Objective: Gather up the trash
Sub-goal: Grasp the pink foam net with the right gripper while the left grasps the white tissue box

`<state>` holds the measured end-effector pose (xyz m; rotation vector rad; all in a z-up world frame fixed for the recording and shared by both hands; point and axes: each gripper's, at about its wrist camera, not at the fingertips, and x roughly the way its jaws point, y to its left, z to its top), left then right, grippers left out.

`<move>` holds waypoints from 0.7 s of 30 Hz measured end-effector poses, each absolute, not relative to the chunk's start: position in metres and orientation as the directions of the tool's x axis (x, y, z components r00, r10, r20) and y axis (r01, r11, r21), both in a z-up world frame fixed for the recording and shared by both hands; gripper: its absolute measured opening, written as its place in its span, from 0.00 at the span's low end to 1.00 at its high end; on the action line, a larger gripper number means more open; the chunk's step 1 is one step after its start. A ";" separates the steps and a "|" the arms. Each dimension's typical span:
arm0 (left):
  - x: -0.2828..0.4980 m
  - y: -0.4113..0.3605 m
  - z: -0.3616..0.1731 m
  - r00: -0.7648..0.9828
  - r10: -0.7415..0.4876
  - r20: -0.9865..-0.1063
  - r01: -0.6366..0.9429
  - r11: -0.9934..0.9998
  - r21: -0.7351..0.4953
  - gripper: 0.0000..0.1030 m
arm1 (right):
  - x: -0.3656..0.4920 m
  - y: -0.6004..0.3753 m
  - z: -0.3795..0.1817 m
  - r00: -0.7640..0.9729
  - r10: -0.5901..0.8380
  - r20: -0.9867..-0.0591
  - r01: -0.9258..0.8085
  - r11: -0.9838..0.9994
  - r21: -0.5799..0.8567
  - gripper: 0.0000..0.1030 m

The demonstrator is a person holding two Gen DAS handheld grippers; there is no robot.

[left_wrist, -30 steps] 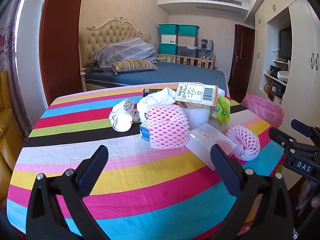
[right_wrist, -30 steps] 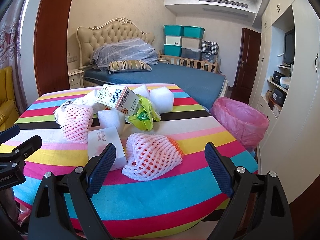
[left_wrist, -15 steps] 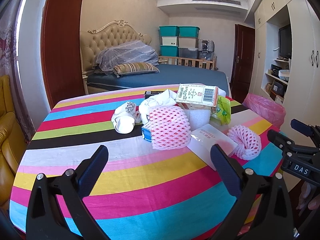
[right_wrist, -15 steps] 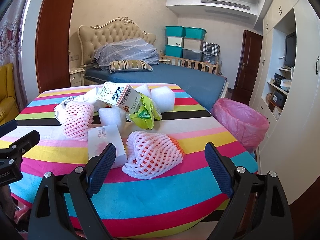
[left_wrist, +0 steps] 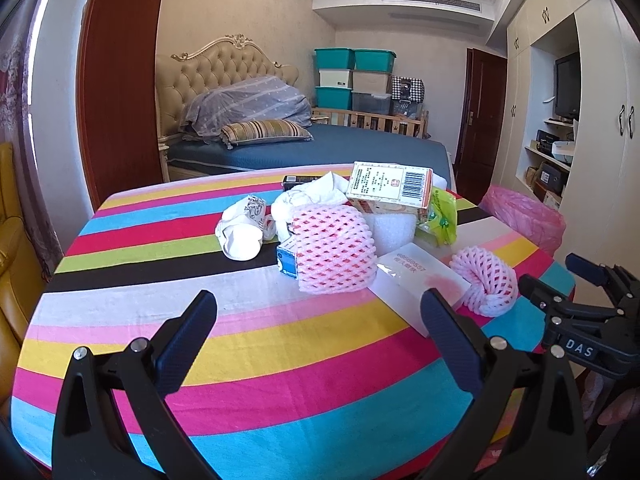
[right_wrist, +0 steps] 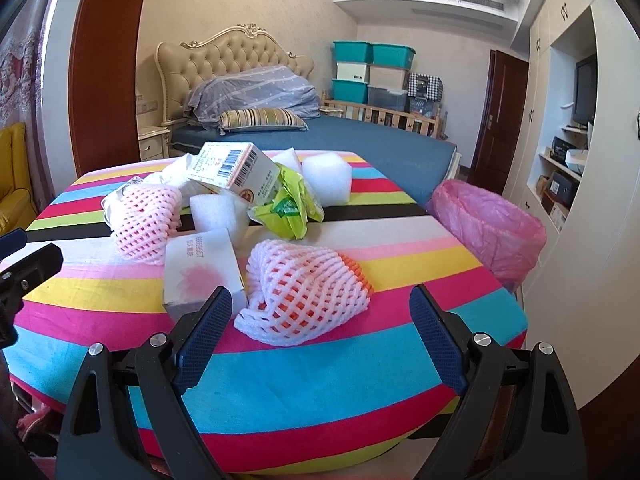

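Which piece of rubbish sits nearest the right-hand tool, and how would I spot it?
Start at the striped tablecloth and look to its near edge, beside the pink-lined bin. Just ahead of the open right gripper lies a pink foam fruit net. Unlike the other pink net farther back, orange shows through its mesh.

You're standing in a home bedroom. A bed with a tufted headboard and striped pillow, built-in wardrobes and stacked storage bins surround you.
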<state>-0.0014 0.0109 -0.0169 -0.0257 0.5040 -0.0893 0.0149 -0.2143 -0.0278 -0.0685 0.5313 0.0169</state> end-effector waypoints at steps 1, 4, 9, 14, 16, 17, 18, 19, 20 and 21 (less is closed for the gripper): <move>-0.001 0.011 -0.017 0.870 -0.102 -0.482 0.086 0.995 -0.055 0.96 | 0.017 -0.216 -0.030 0.860 0.000 -0.510 -0.034 0.998 -0.057 0.82; 0.002 0.010 -0.017 0.869 -0.106 -0.483 0.092 0.994 -0.052 0.96 | 0.023 -0.220 -0.034 0.857 0.008 -0.515 -0.033 0.999 -0.040 0.82; 0.006 0.001 -0.016 0.873 -0.112 -0.475 0.118 0.993 -0.016 0.96 | 0.036 -0.227 -0.040 0.848 0.020 -0.529 -0.033 0.999 -0.014 0.82; 0.013 -0.010 -0.019 0.860 -0.133 -0.493 0.157 0.988 0.007 0.96 | 0.050 -0.221 -0.050 0.830 0.072 -0.553 -0.077 0.997 0.015 0.82; 0.018 -0.011 -0.021 0.853 -0.139 -0.503 0.159 0.987 -0.002 0.96 | 0.055 -0.219 -0.055 0.827 0.067 -0.558 -0.085 0.996 -0.006 0.82; 0.020 -0.011 -0.022 0.847 -0.145 -0.511 0.164 0.987 -0.009 0.96 | 0.057 -0.219 -0.056 0.825 0.064 -0.562 -0.084 0.996 -0.010 0.80; 0.025 -0.013 -0.024 0.841 -0.150 -0.520 0.167 0.986 -0.014 0.96 | 0.060 -0.221 -0.059 0.819 0.065 -0.570 -0.084 0.996 -0.007 0.74; 0.028 -0.015 -0.025 0.835 -0.153 -0.528 0.170 0.985 -0.017 0.96 | 0.063 -0.223 -0.061 0.811 0.074 -0.580 -0.089 0.996 0.001 0.65; 0.031 -0.017 -0.026 0.830 -0.156 -0.536 0.174 0.985 -0.018 0.96 | 0.064 -0.225 -0.061 0.806 0.086 -0.585 -0.098 0.995 0.011 0.60; 0.033 -0.020 -0.027 0.825 -0.161 -0.542 0.179 0.984 -0.020 0.96 | 0.064 -0.226 -0.062 0.805 0.097 -0.586 -0.107 0.994 0.018 0.49</move>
